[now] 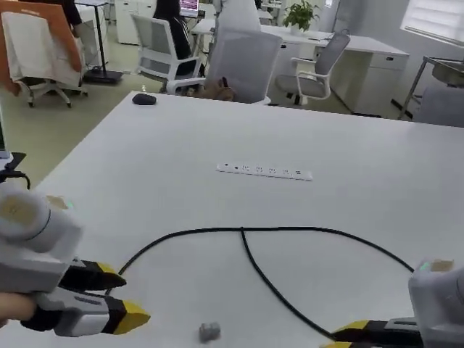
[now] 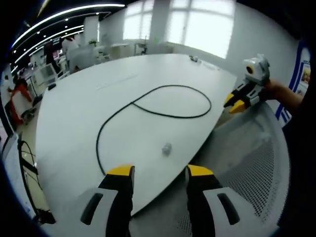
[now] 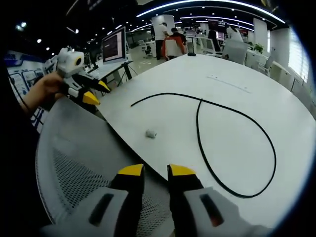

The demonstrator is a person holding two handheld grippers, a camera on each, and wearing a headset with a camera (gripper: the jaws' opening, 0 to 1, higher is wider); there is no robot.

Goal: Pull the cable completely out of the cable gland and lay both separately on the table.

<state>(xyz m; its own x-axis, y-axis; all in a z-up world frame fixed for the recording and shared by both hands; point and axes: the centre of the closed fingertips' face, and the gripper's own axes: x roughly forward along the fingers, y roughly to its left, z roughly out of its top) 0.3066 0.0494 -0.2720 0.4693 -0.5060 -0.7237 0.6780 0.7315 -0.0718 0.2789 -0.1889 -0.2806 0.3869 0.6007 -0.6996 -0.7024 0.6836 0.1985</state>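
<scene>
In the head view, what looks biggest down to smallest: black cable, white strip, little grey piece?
Black cable, by far.
White power strip.
Grey cable gland, smallest even though it lies nearest the camera.

Big white counter (image 1: 181, 145) with a rounded edge takes up the near and middle ground. A white power strip (image 1: 264, 171) sits flush in it, past centre. On the far side are grey office chairs (image 1: 243, 61), white desks (image 1: 362, 51) and a potted plant (image 1: 301, 13). Window blinds (image 1: 435, 22) far right. Pale greenish floor (image 1: 51, 127) on the left. Left gripper view: bright windows (image 2: 197, 24) beyond the counter, grey mesh chair (image 2: 247, 163) near. Right gripper view: ceiling light strips (image 3: 222, 6), monitor (image 3: 113, 45) far left.
</scene>
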